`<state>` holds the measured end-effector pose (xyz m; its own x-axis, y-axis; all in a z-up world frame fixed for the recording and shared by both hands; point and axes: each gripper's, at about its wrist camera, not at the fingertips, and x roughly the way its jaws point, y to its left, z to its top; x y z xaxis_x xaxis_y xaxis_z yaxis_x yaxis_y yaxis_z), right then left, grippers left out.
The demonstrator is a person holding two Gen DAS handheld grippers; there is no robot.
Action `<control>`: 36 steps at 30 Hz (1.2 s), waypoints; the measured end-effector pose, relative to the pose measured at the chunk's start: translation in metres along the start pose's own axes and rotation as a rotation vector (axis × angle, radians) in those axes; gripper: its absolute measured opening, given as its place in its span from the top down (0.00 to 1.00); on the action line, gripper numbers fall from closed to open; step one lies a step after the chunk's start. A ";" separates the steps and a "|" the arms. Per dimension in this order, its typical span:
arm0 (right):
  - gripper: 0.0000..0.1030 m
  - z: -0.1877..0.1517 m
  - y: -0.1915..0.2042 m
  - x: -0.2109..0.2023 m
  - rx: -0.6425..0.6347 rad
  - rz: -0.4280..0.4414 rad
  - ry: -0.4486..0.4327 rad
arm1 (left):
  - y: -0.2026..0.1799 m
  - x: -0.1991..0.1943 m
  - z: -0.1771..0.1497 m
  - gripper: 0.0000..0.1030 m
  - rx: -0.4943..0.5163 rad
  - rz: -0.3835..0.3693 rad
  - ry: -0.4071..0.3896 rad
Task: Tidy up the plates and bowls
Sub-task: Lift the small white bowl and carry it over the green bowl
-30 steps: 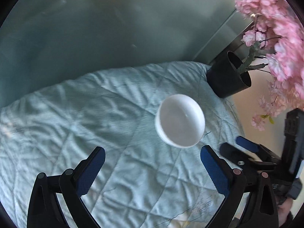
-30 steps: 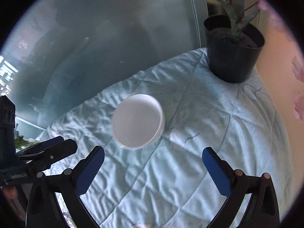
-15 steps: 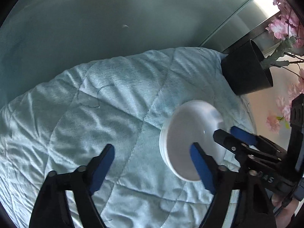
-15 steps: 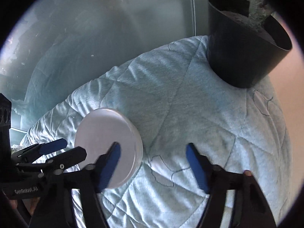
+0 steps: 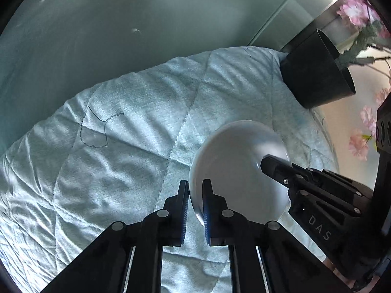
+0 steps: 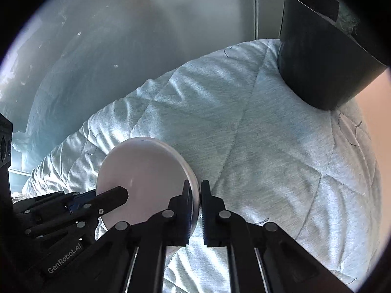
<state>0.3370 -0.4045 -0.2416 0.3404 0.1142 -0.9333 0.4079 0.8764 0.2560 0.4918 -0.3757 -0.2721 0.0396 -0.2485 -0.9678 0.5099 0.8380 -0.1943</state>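
Observation:
A white bowl (image 5: 234, 168) rests on a pale blue quilted cloth (image 5: 127, 151). My left gripper (image 5: 195, 202) is shut on the bowl's left rim, one finger inside and one outside. My right gripper (image 6: 196, 205) is shut on the bowl's (image 6: 144, 173) right rim in the same way. Each gripper shows in the other's view: the right gripper (image 5: 271, 163) reaches in from the right, the left gripper (image 6: 117, 195) from the left. The bowl's base is hidden.
A black flower pot (image 5: 315, 73) with pink blossoms (image 5: 356, 12) stands at the cloth's far right corner; it also shows in the right wrist view (image 6: 325, 56). A grey-green wall (image 5: 122, 24) rises behind the cloth. The cloth's right edge drops off beside the pot.
Both grippers moved down and in to the bowl and went from wide open to shut on its opposite rims.

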 end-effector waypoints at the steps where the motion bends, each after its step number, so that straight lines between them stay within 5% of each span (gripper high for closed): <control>1: 0.95 -0.001 0.001 0.000 -0.010 -0.005 0.001 | -0.002 -0.003 -0.003 0.93 0.007 0.007 -0.002; 10: 0.95 -0.010 0.015 -0.008 -0.039 -0.011 0.005 | 0.004 -0.027 -0.021 0.93 -0.011 0.018 -0.014; 16: 0.95 -0.029 0.038 -0.040 -0.027 0.007 -0.012 | 0.012 -0.078 -0.054 0.94 -0.025 0.022 -0.059; 27: 0.95 -0.116 0.100 -0.171 -0.142 0.043 -0.137 | 0.002 -0.244 -0.181 0.93 -0.004 0.028 -0.220; 36: 0.95 -0.201 0.125 -0.238 -0.214 0.025 -0.180 | -0.021 -0.304 -0.289 0.95 -0.017 0.076 -0.220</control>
<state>0.1365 -0.2279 -0.0385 0.5012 0.0683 -0.8626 0.2157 0.9556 0.2010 0.2207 -0.1773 -0.0205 0.2648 -0.2831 -0.9218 0.4842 0.8657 -0.1267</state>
